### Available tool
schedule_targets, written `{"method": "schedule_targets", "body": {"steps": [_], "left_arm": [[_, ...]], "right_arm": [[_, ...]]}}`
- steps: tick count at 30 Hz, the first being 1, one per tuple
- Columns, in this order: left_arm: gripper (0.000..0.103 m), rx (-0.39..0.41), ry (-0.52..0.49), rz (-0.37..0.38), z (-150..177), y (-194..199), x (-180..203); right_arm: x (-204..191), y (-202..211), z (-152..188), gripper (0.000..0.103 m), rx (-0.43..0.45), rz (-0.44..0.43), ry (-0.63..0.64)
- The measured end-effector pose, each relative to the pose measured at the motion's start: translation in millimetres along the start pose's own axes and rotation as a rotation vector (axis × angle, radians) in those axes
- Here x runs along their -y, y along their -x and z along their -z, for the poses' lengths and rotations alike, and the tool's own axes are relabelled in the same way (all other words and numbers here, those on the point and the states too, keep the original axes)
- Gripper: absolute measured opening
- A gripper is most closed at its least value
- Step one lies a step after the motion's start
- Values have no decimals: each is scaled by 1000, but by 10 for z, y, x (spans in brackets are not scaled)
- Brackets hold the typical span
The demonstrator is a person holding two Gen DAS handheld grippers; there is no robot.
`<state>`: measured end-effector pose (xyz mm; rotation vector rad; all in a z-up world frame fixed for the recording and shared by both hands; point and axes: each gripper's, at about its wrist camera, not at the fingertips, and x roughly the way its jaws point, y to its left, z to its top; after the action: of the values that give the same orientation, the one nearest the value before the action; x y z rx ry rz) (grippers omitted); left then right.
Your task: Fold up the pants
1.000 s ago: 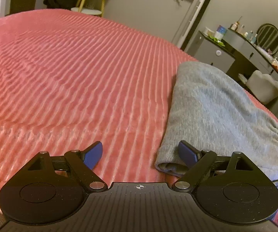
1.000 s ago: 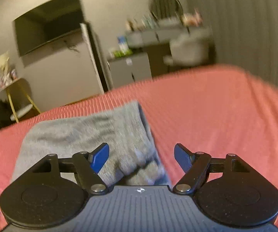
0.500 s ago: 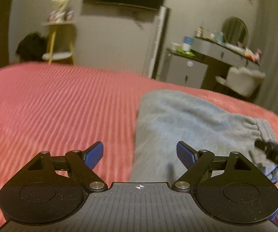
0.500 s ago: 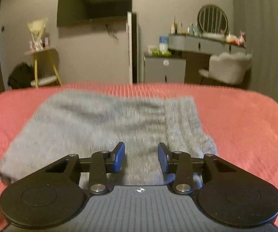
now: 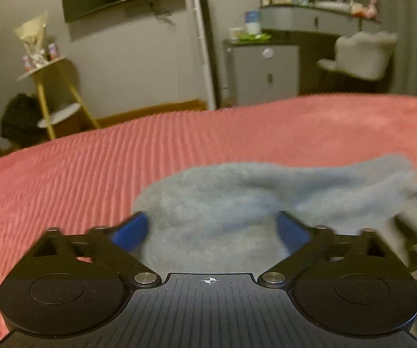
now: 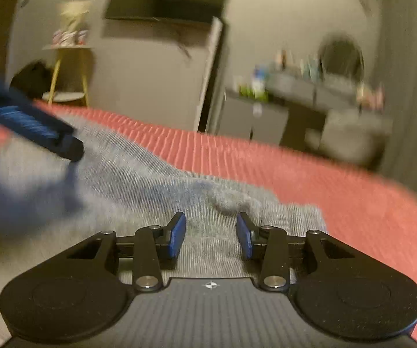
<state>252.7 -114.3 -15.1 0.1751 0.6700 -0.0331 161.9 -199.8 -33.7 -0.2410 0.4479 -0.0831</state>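
Grey pants point(image 5: 237, 203) mid-frame on pink bedspread point(image 5: 63, 174); left gripper point(image 5: 211, 229) wide, right gripper point(image 6: 210, 236) narrower, both empty. Risk: pinching only top layer, fold slumps.

Over the past second the left gripper point(image 5: 211, 229) swings from the bare pink bedspread point(image 5: 92, 174) to sit over the grey pants point(image 5: 223, 203), its blue fingers wide apart with cloth now between them. The right gripper point(image 6: 210, 235) narrows from wide open to a partial gap above the fabric, and the pants' surface now looks rumpled near it. The left gripper now crosses the right wrist view's left edge, blurred.
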Motion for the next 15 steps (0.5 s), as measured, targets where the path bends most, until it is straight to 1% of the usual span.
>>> {"method": "schedule_targets", "body": {"steps": [3,6,8,9,10,11,12,13,15], "left_arm": [[103,31,66,39,95,-71,-89],[103,49,64,38,126,19,-103],[103,44,64,30,100,110,-138],[103,50,67,22,61,164,-145],[103,66,73,14,5,197,-139],[103,89,82,18,-45,234,-130],[103,96,87,30,-86,234,-106],[103,89,88,39,-126,206,-76],[103,48,55,17,-180,70,5]], "right_arm": [[78,-83,-16,38,4,-40,-51],[99,-81,-53,40,-6,-69,-54],[115,-35,-181,40,-56,-92,-53],[158,-11,-256,40,-71,-105,-75],[209,75,-326,40,-49,-117,-118],[278,173,-382,40,10,-114,-174],[330,226,-418,40,49,-98,-223],[364,235,-436,40,51,-90,-270],[353,123,-377,40,-8,-115,-270]]}}
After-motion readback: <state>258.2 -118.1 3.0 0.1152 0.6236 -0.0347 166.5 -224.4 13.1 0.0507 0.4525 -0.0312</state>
